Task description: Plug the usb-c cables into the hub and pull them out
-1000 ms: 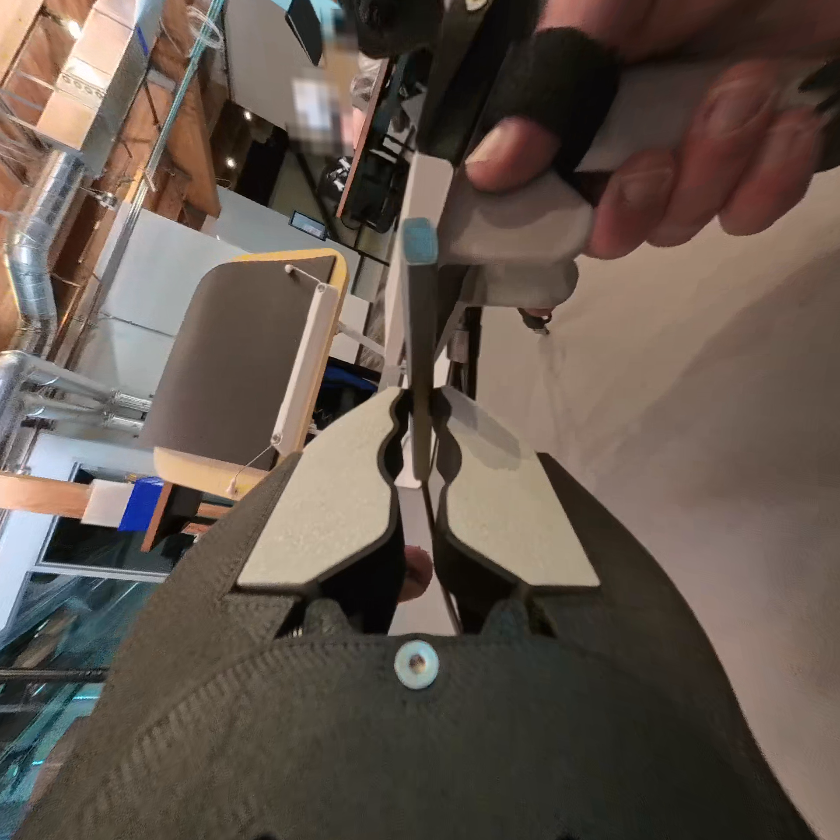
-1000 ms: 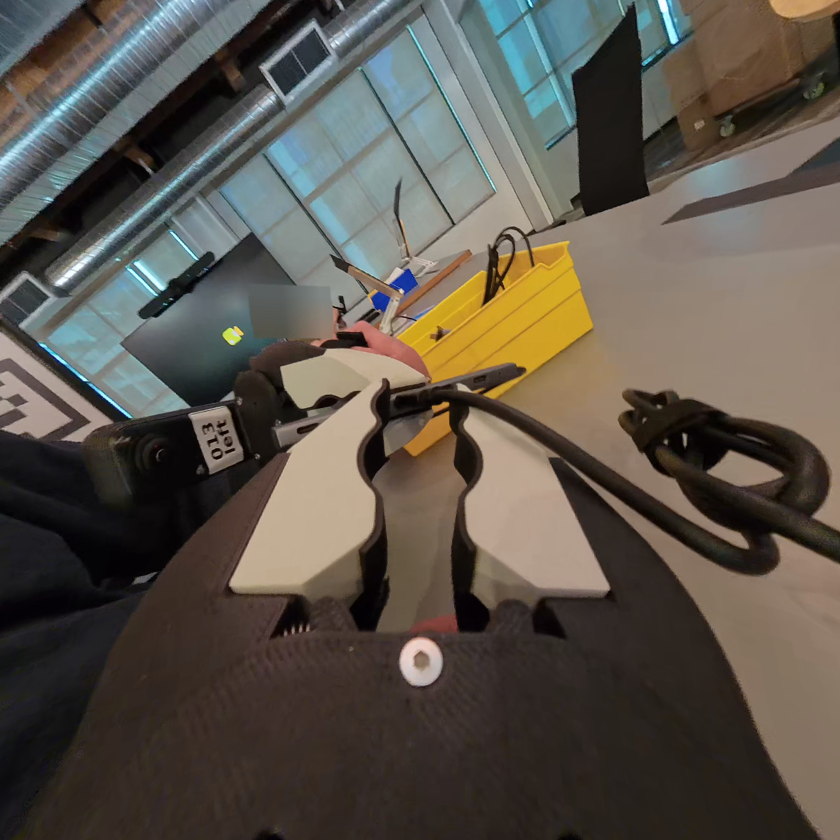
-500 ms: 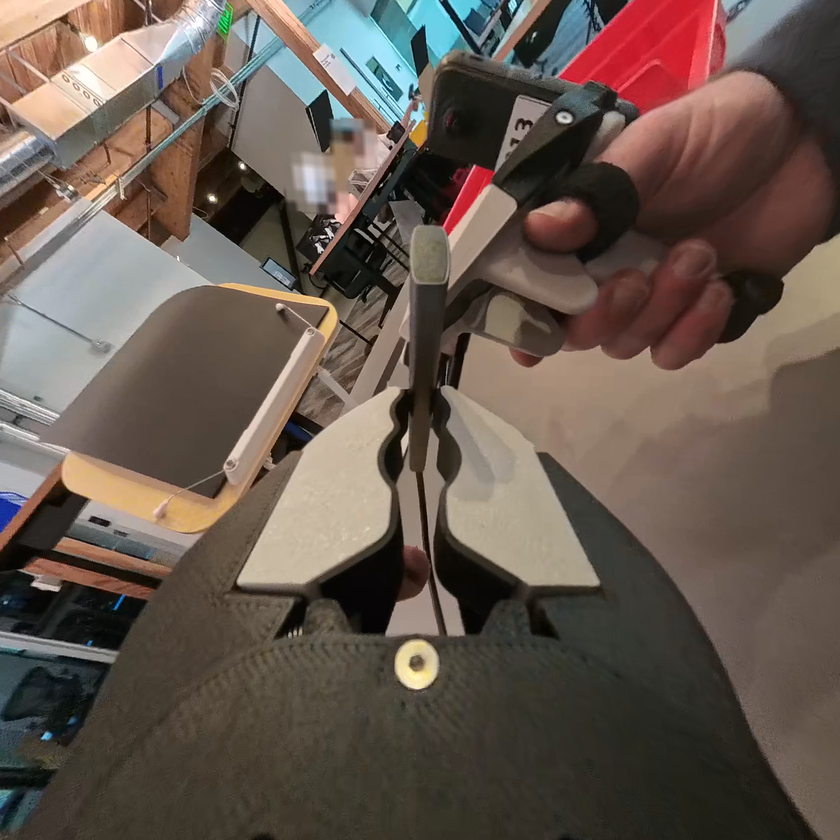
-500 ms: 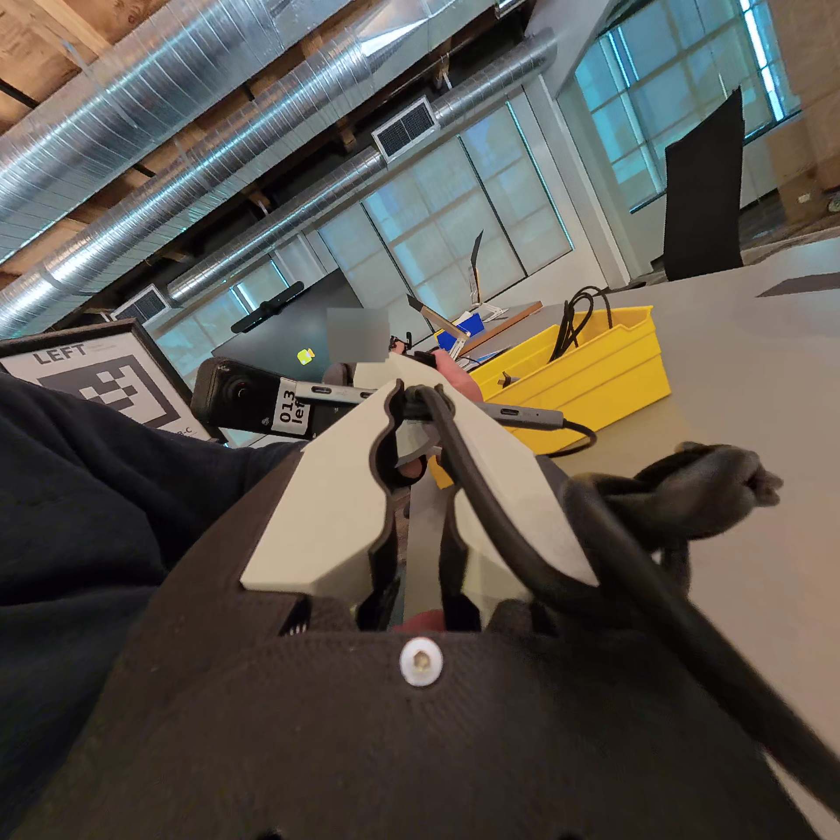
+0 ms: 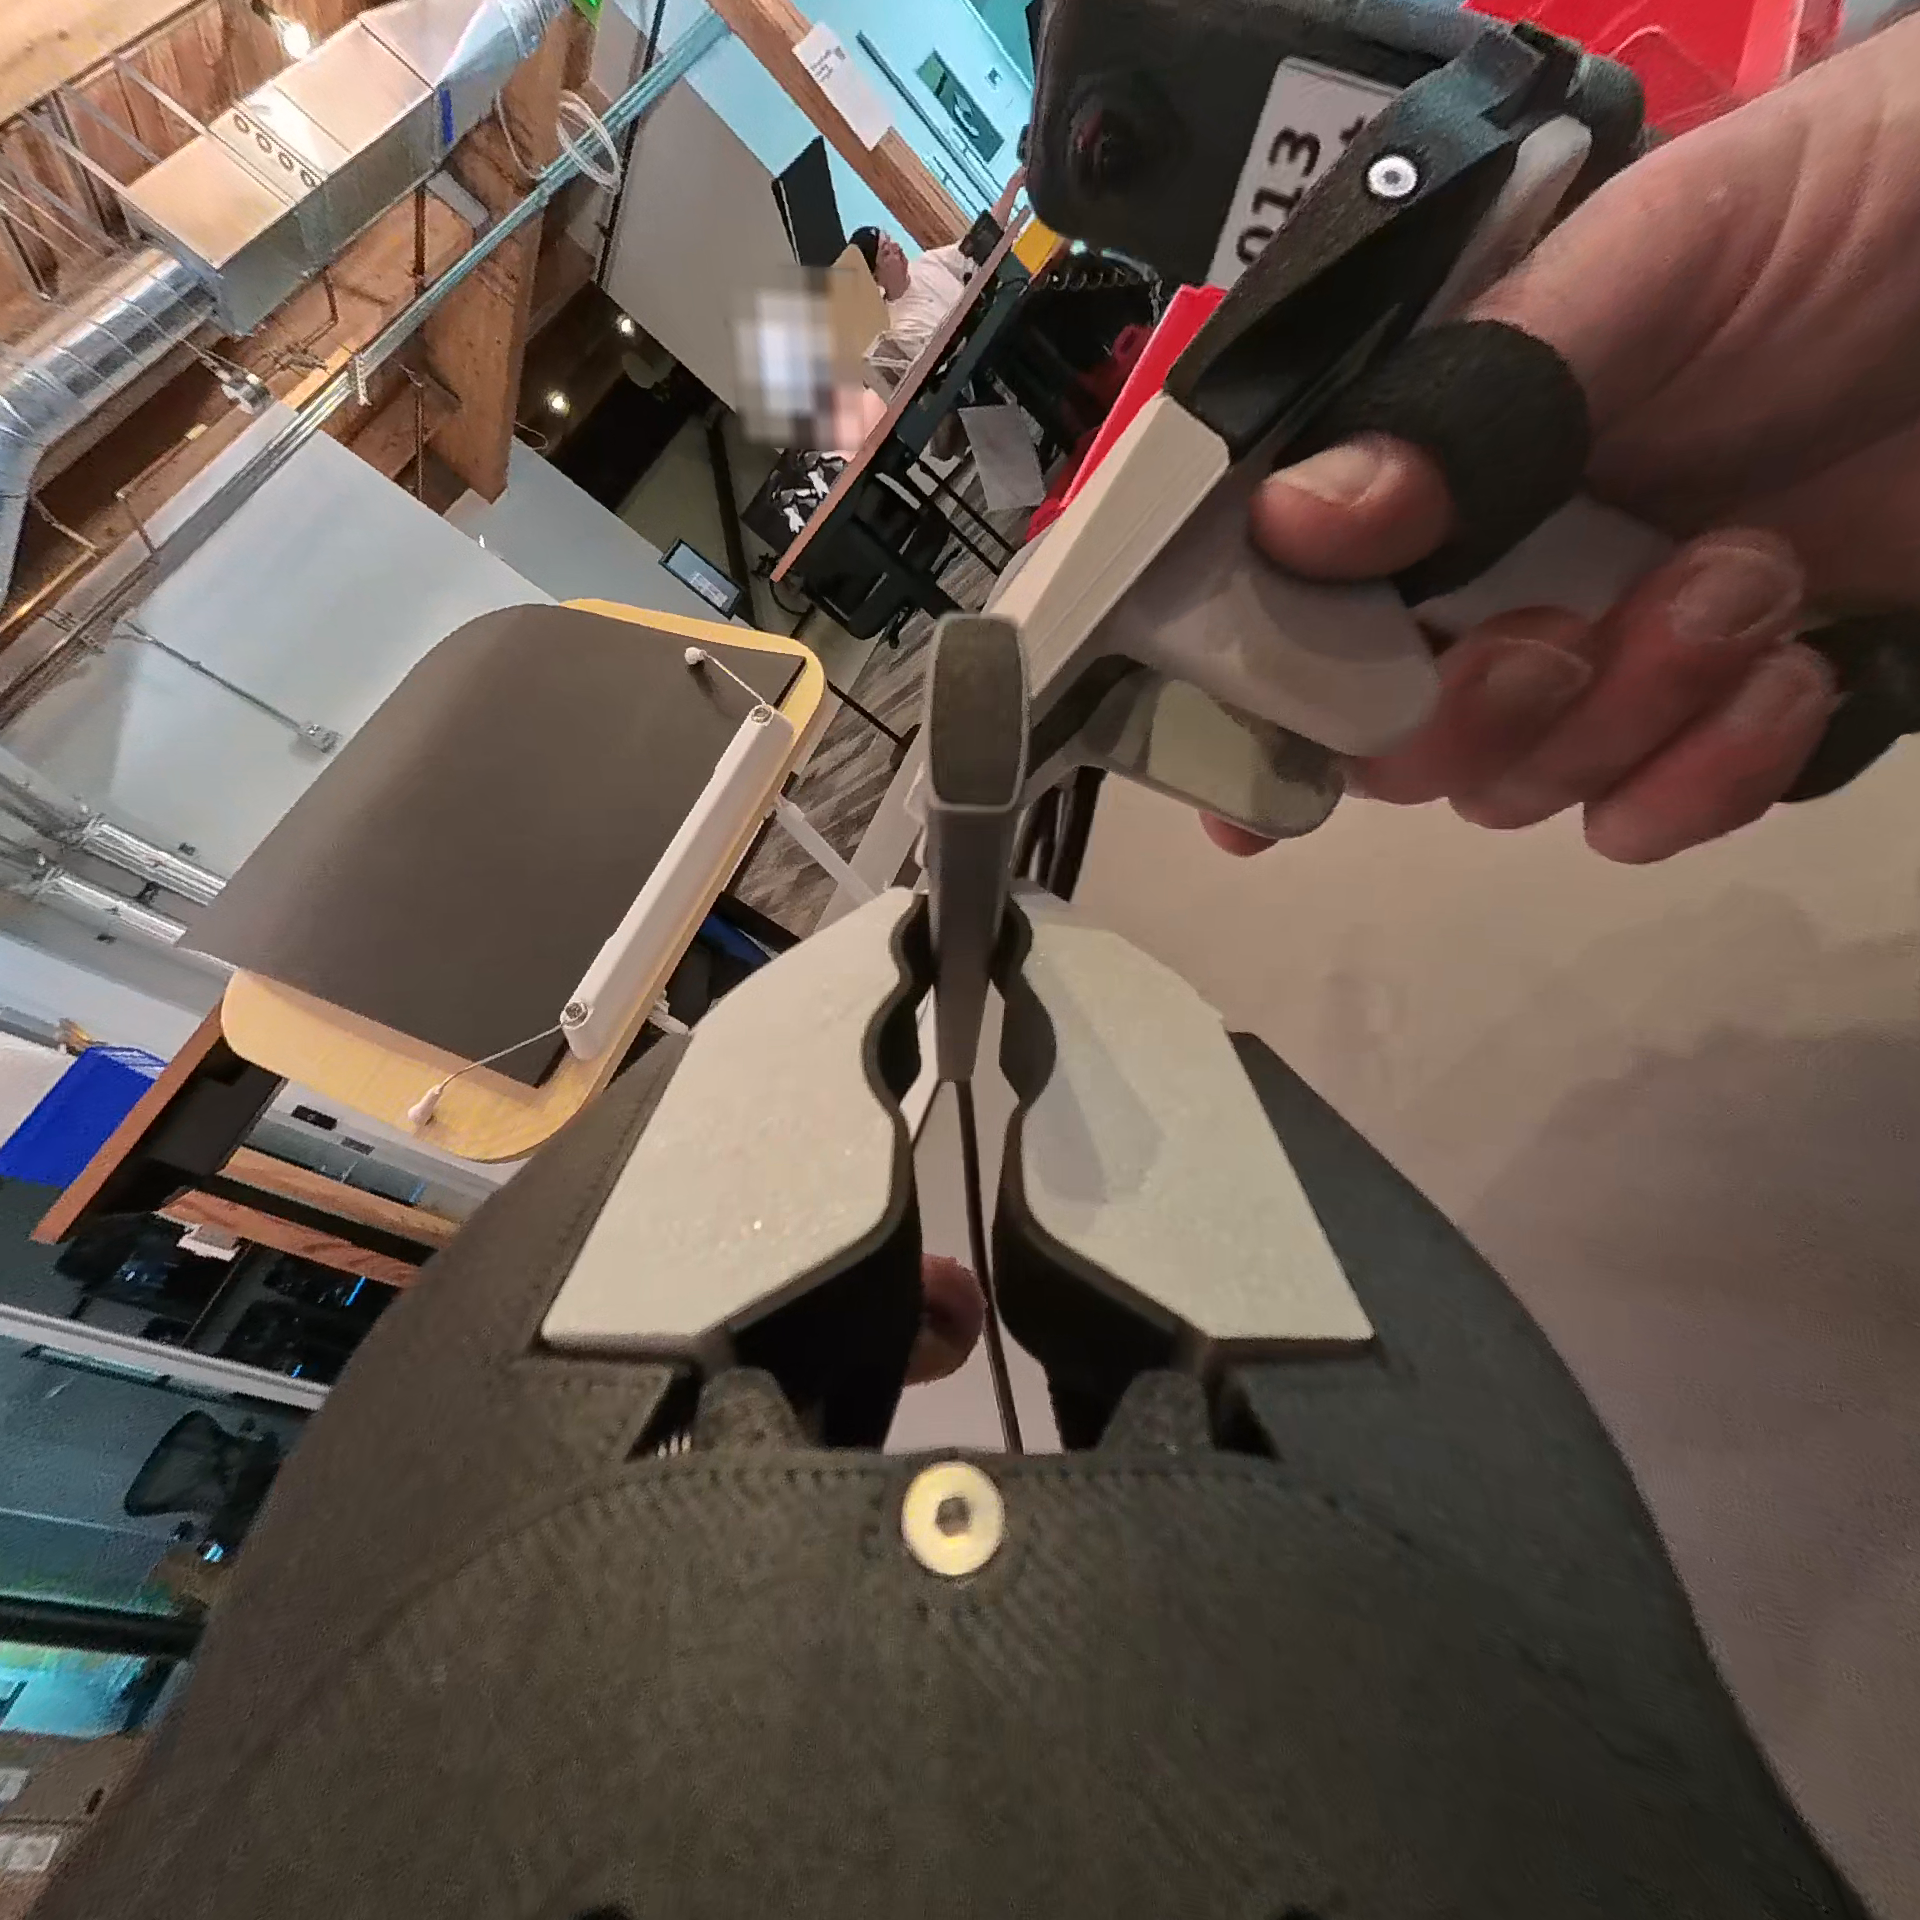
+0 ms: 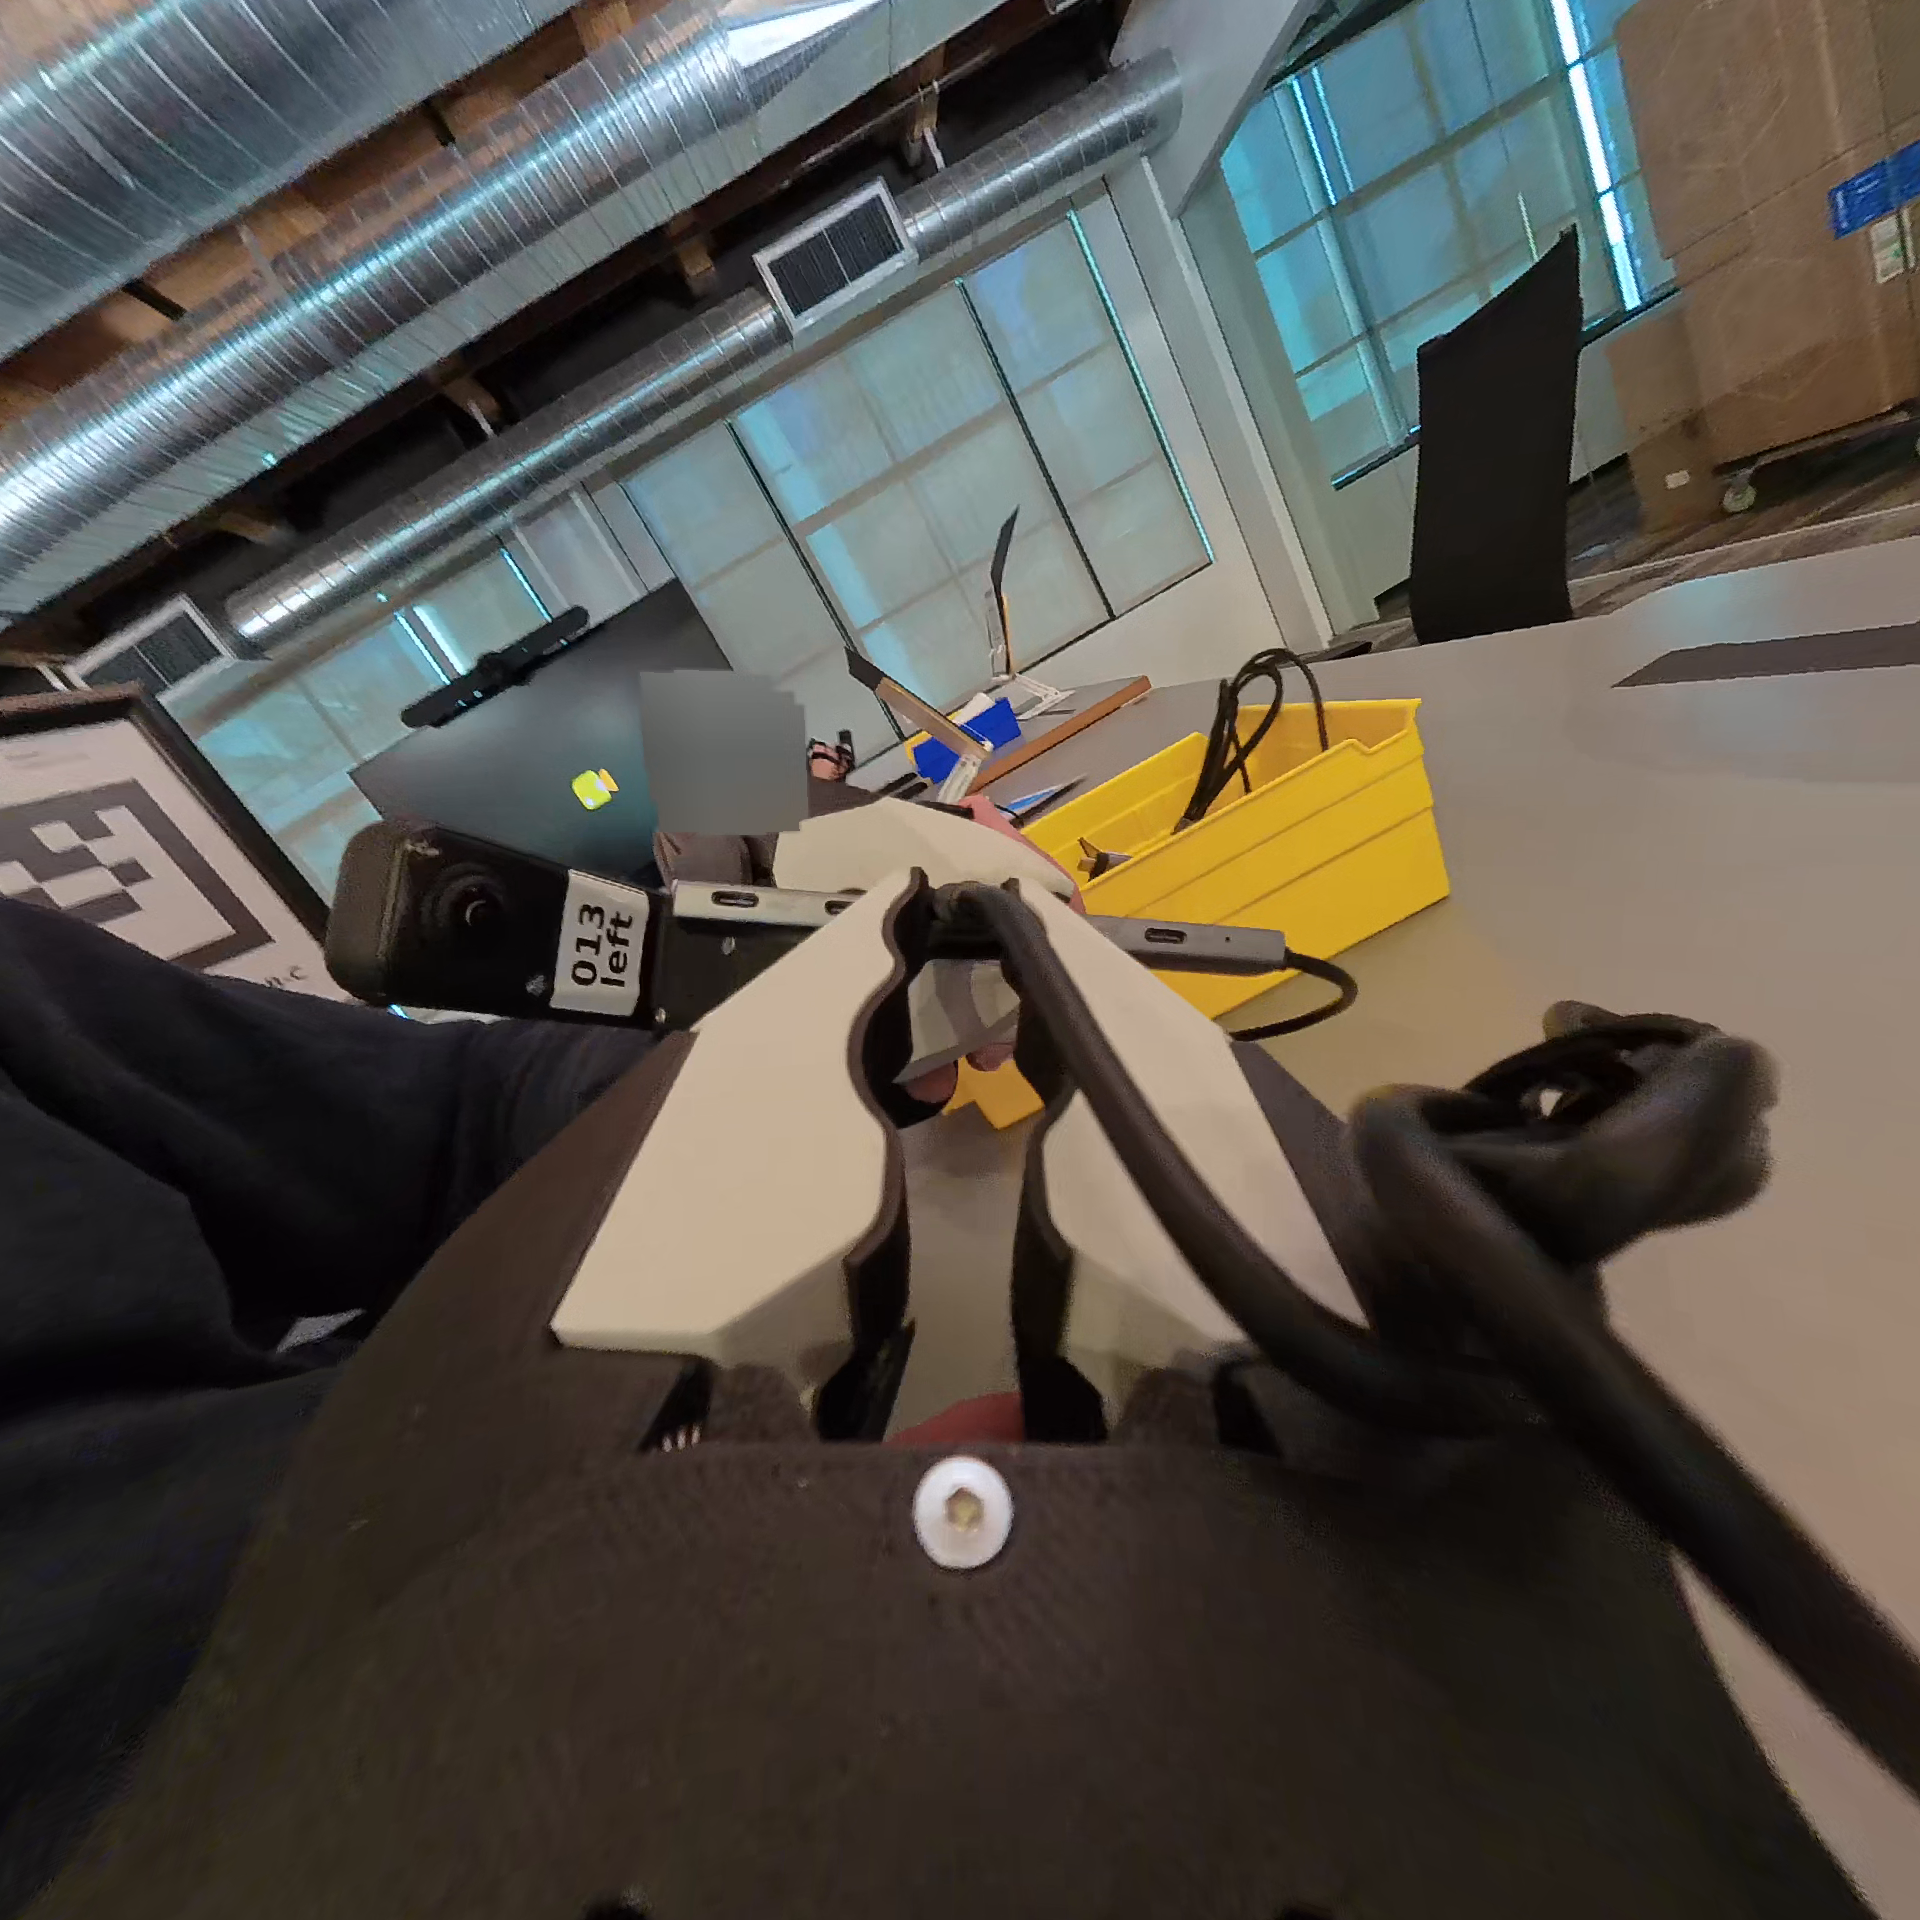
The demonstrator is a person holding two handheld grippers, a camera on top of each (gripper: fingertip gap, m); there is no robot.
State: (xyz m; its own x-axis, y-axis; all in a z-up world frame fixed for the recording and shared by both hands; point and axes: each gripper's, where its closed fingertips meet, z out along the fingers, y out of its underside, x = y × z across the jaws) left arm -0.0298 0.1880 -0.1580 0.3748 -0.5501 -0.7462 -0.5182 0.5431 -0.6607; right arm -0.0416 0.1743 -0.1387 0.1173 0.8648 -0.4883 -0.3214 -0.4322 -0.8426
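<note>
The left gripper (image 5: 961, 940) is being held raised above the grey worktop (image 5: 1558, 1039), its fingers (image 5: 790, 1132) closed on the slim grey hub (image 5: 971, 790), seen end-on at frame centre. In the right wrist view, the right gripper (image 6: 961, 914) is being held against the hub's (image 6: 1195, 940) side, its fingers (image 6: 769, 1132) pinched on the black usb-c cable (image 6: 1164, 1153) at its plug. A yellow bin (image 6: 1299, 852) is sitting on the worktop (image 6: 1714, 831) behind, below ceiling ducts (image 6: 416, 208) at upper left.

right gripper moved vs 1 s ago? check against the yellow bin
Yes. In the right wrist view the yellow bin sat above the right gripper; now it lies right of the fingertips, with more ceiling in view, so the gripper tilted up and swung left.
</note>
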